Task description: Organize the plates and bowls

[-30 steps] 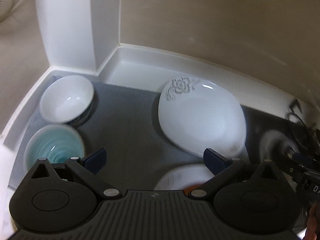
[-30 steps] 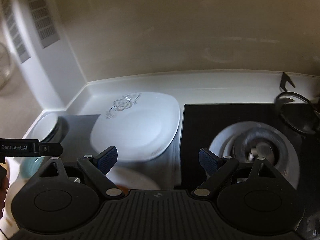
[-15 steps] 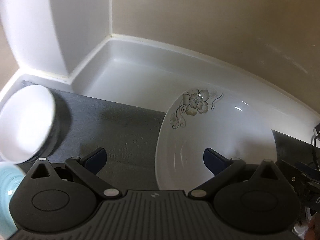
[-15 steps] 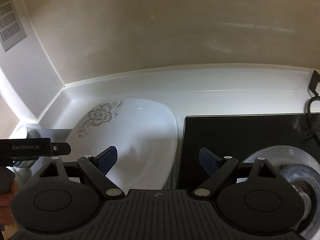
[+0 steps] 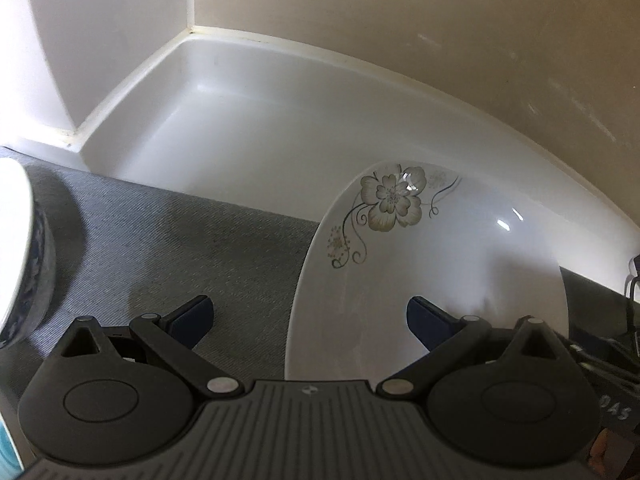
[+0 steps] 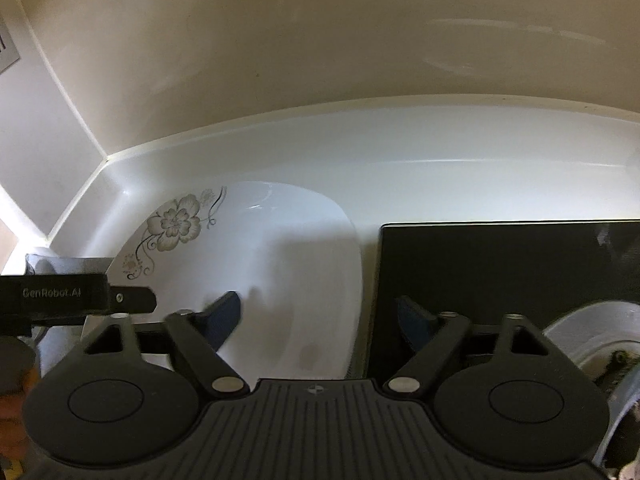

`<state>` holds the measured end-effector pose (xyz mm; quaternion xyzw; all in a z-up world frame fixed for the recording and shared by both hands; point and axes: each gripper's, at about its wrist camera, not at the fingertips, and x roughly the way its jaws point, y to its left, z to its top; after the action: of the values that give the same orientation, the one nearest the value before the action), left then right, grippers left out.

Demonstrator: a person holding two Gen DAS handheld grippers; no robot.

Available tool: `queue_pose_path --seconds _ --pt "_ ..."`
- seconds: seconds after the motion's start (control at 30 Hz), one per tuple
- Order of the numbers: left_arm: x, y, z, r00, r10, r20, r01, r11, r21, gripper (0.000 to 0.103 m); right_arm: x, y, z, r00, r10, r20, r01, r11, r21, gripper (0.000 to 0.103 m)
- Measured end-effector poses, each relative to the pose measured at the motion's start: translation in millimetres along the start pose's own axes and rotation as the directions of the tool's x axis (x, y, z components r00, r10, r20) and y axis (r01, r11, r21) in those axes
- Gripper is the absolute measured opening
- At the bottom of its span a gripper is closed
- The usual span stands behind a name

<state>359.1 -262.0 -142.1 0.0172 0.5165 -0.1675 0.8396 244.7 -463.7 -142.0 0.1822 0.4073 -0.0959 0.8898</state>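
Observation:
A white square-ish plate (image 5: 440,264) with a grey flower print lies partly on the grey mat and partly on the white counter. My left gripper (image 5: 310,316) is open low over it, and the plate's left rim runs between its fingers. My right gripper (image 6: 320,318) straddles the right rim of the same plate (image 6: 280,264). Its jaws are closing, the left fingertip (image 6: 224,316) is blurred, and neither pad presses on the plate. A white bowl (image 5: 16,248) with a blue outside stands at the far left. Below it shows a sliver of a teal bowl (image 5: 6,444).
The grey mat (image 5: 180,248) covers the counter's left part, and a white raised ledge (image 5: 260,120) meets the beige wall behind. A black cooktop (image 6: 500,272) lies just right of the plate, with a glass lid (image 6: 592,328) on it. The left gripper's body (image 6: 60,296) juts in from the left.
Both grippers came forward and down onto the flowered plate, which now fills more of each view. The bowls slid off to the left. The right jaws have narrowed.

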Motion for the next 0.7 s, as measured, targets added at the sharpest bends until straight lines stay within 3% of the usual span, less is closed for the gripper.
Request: queue_pose_path --seconds 0.03,0.07,0.13,0.2,0.33,0.5,0.7 --pt "0 0 1 1.000 -0.009 -0.002 0.009 1.000 -0.003 0.101 1 1 0 1.000 0.013 -0.002 -0.013 1.000 -0.008 0.059" --pt "0 0 2 1.000 -0.019 -0.004 0.019 1.000 -0.004 0.089 2 3 -1 1.000 0.000 -0.001 0.000 1.000 -0.016 0.051" --pt "-4 -1 2 0.999 -0.033 0.010 0.032 0.999 0.009 0.053 2 2 0 0.999 -0.030 0.016 0.030 0.999 -0.029 0.038" --pt "-6 1 1 0.999 -0.034 0.001 0.034 0.999 -0.004 0.041 1 -4 2 0.999 -0.039 0.022 0.040 0.999 -0.022 0.028" --pt "-10 13 -1 0.998 -0.068 -0.018 0.067 0.996 -0.058 0.037 -1 -11 6 0.999 -0.028 0.034 0.028 0.999 -0.019 0.028" --pt "-20 16 -6 0.997 -0.075 -0.009 0.074 0.996 -0.058 0.036 -5 -15 12 0.997 -0.004 0.071 0.004 1.000 -0.010 0.028" --pt "-35 18 -11 0.995 -0.097 0.005 0.097 0.992 -0.085 0.036 -5 -18 13 0.998 0.033 0.053 -0.036 0.999 0.040 0.028"
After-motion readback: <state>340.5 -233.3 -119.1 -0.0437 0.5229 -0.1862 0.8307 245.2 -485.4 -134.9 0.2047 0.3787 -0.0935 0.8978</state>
